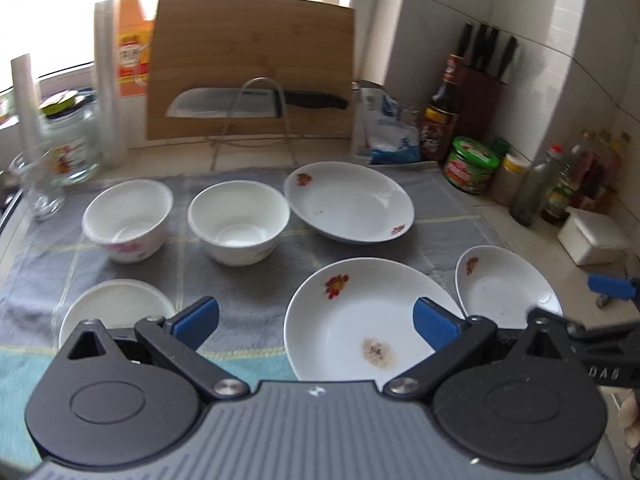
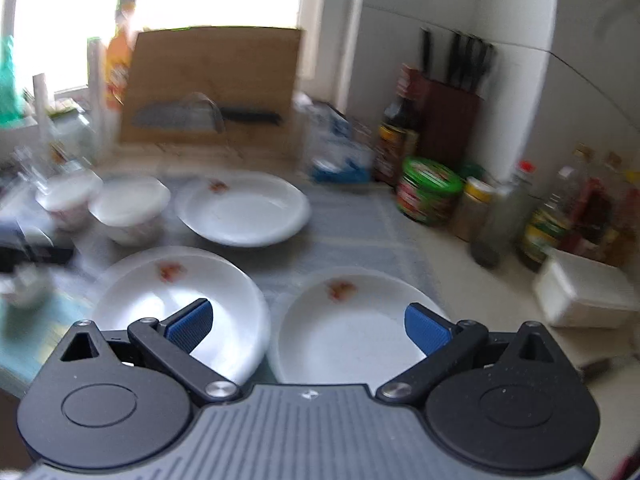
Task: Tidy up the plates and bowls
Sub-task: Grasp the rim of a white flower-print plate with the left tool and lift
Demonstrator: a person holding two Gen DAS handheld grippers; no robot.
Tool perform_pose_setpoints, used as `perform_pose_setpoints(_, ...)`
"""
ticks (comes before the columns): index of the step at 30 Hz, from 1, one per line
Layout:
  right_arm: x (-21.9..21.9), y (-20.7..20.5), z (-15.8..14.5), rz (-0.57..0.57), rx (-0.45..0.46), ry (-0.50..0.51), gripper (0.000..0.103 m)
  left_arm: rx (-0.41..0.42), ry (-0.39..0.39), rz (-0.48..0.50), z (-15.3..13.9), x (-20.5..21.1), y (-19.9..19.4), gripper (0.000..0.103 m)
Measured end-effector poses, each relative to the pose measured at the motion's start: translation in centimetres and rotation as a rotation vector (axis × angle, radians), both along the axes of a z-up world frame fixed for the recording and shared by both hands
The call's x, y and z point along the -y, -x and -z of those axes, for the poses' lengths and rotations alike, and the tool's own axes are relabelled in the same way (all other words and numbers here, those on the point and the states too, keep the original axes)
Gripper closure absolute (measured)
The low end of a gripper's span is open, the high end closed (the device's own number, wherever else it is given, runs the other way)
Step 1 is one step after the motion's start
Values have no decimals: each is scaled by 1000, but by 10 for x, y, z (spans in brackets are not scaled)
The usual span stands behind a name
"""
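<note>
Both grippers, left (image 1: 316,322) and right (image 2: 308,326), hover with jaws spread, empty, above flowered plates (image 1: 352,320)

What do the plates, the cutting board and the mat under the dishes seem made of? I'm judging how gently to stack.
The plates look like glazed ceramic or porcelain: glossy white with red flower decals, though melamine is possible. The cutting board looks like bamboo or light wood, matte, with visible grain. The mat looks like woven grey cloth, soft and matte, with pale check lines.
</note>
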State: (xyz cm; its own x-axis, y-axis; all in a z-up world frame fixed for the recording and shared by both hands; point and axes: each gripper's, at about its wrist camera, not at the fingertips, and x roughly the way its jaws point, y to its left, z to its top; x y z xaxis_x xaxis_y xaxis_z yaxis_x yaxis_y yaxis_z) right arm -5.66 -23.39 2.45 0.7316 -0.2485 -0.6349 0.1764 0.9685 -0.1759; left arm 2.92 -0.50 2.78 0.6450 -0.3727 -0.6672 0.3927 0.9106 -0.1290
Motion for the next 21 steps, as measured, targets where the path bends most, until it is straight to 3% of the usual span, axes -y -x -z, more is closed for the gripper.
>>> perform_pose_setpoints(2,11,11,10,46,-17,-1,0,20,-26,46,1,6,-7,1)
perform_pose_setpoints(5,30,28,26,110,-35,-81,0,35,-83,120,4,25,-22,1)
perform_pose_setpoints(7,41,34,38,129,-50,-124,0,25,-77,165,3,35,-29,1)
perform_pose_setpoints(15,74,26,88,28,-104,-179,0,-21,-66,277,5,98,-55,1)
perform_pose_setpoints(21,96,18,101,-84,-74,-193,0,-40,-146,382,14,161,-66,1)
